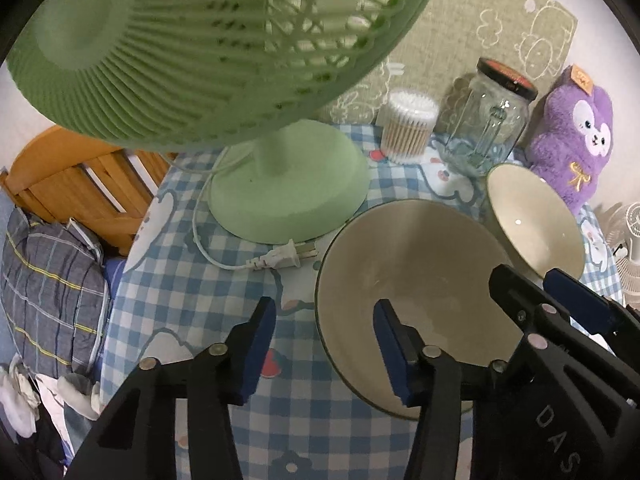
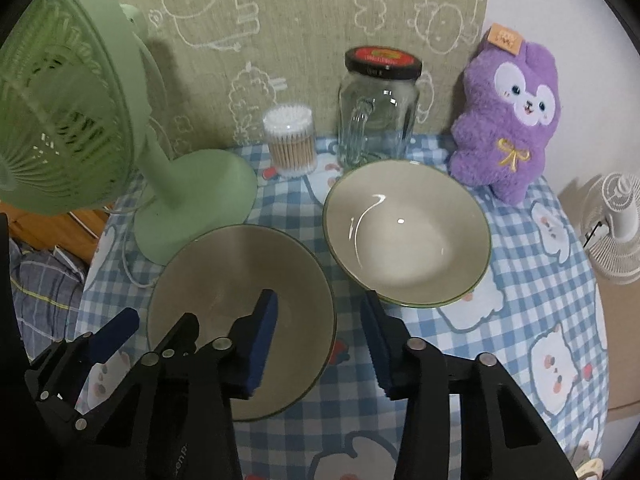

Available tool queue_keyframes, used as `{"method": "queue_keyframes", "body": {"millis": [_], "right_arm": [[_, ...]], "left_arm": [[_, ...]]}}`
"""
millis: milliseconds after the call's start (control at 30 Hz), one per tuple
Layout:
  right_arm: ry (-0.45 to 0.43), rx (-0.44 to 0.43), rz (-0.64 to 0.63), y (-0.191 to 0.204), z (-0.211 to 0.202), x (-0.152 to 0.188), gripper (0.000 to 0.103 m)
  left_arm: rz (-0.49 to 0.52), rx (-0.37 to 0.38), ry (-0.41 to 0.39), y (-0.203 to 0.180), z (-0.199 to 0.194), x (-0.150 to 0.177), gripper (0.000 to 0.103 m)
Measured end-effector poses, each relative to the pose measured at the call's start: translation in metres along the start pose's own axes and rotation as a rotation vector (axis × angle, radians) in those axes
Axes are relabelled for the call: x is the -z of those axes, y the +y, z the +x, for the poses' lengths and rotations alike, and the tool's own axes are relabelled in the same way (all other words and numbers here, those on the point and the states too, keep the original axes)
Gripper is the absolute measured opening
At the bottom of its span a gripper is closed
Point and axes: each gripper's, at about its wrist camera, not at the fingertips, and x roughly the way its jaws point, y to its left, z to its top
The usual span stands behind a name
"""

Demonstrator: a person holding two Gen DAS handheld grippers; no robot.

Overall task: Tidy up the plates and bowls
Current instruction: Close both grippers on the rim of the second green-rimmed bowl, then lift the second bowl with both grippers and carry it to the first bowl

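1. Near bowl (image 2: 240, 320) sits at lower centre of my right view; far bowl (image 2: 406, 232) beside it.
2. Both grippers, left (image 1: 324, 348) and right (image 2: 320, 344), hover with fingers apart, holding nothing.
3. I judge grasping pending: next, straddle a rim.

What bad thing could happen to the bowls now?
1. The near bowl and the far bowl sit very close together, so lifting one carelessly could knock it against the other and chip a rim.
2. The green fan and its loose plug lie right beside the near bowl; a sideways slide might snag the cord.
3. Both the left gripper and the right gripper are open over the same bowl and could bump each other.
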Motion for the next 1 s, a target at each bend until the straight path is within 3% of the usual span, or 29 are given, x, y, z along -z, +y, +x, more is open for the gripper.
{"method": "queue_keyframes", "body": {"millis": [167, 267, 367, 600, 767, 1000], "right_arm": [[0.009, 0.009, -0.011, 0.001, 0.010, -0.002, 0.040], [0.018, 0.005, -0.014, 0.003, 0.014, -0.002, 0.032], [0.026, 0.003, -0.003, 0.002, 0.018, -0.001, 0.031], [0.041, -0.006, 0.012, 0.000, 0.025, -0.001, 0.025], [0.043, 0.017, 0.012, -0.002, 0.027, 0.000, 0.016], [0.056, 0.020, 0.013, -0.003, 0.025, 0.002, 0.015]], "left_arm": [[0.001, 0.006, 0.011, -0.001, 0.011, -0.001, 0.042], [0.006, 0.008, 0.018, -0.004, 0.014, -0.001, 0.037], [0.007, -0.007, 0.023, -0.005, 0.017, -0.001, 0.032], [0.015, -0.009, 0.036, -0.007, 0.021, -0.001, 0.013], [0.033, -0.020, 0.034, -0.009, 0.021, -0.001, 0.012], [0.041, -0.027, 0.042, -0.011, 0.021, -0.001, 0.012]]}}
